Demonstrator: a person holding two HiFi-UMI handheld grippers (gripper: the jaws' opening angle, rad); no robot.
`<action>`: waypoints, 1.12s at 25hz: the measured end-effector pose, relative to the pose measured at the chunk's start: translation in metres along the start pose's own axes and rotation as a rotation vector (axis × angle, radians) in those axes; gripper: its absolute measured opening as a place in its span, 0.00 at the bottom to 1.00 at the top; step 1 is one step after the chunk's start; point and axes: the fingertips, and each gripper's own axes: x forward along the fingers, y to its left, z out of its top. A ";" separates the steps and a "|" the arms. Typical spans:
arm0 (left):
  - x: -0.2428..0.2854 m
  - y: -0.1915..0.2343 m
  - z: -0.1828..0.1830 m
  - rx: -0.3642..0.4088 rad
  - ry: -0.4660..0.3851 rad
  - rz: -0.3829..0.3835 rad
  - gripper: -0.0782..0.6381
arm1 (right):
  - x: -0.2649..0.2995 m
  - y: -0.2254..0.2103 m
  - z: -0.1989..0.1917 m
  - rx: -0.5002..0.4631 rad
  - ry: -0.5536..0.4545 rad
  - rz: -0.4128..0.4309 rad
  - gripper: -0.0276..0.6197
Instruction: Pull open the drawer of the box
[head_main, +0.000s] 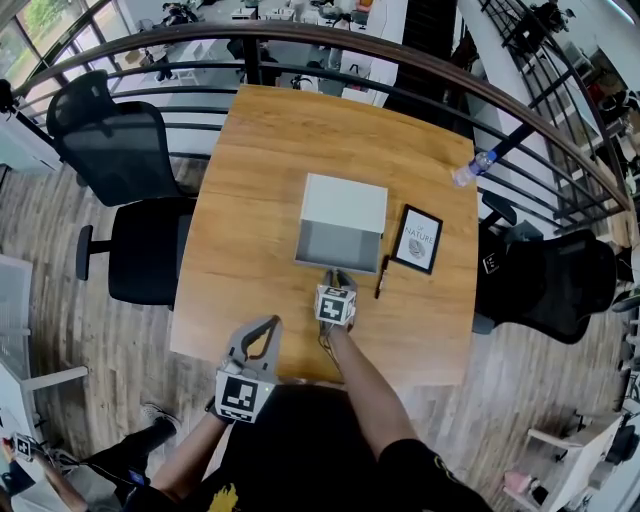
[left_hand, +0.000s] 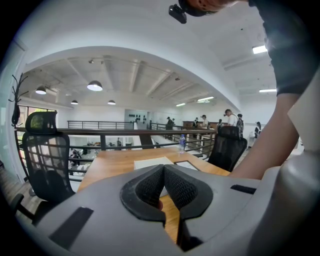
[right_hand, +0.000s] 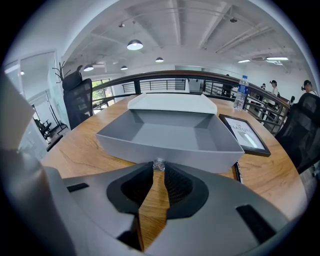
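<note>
- My right tongs (right_hand: 159, 168) are clenched on the small clear faceted knob (right_hand: 159, 163). It is pinched at the very tips.
- The knob sits on the front wall of the shallow grey rectangular drawer (right_hand: 170, 134), straight ahead of those tongs and touching them only through the knob.
- The drawer stands pulled well out, its grey floor and side walls in plain sight. The flat white rectangular box (right_hand: 170, 102) lies beyond it, farther from the tips.
- My left tongs (left_hand: 163, 169) are clenched tip to tip on themselves. They are held nearer to me and to the left of the right tongs, tips over the near part of the light wooden table (head_main: 260, 150), well apart from the box.
- Just right of the right tongs lies a thin black pen (head_main: 381, 277), beside the drawer's front right corner.
- Farther right lies a black-framed picture with a leaf print (right_hand: 243, 132), flat on the wood.
- Far ahead and right, at the table's edge, a clear plastic bottle with a blue cap (right_hand: 241, 92) stands upright.
- Left of the left tongs, off the table, is a black mesh office chair (head_main: 110, 140).
</note>
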 end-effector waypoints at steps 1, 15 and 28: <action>0.000 0.000 0.000 0.005 0.003 -0.005 0.13 | 0.000 0.001 0.001 0.003 -0.002 -0.001 0.14; 0.008 0.009 0.021 -0.003 -0.048 -0.004 0.13 | -0.058 -0.001 -0.013 0.071 -0.007 0.145 0.20; 0.030 0.014 0.056 0.049 -0.110 -0.034 0.13 | -0.226 -0.083 0.067 0.033 -0.359 0.050 0.04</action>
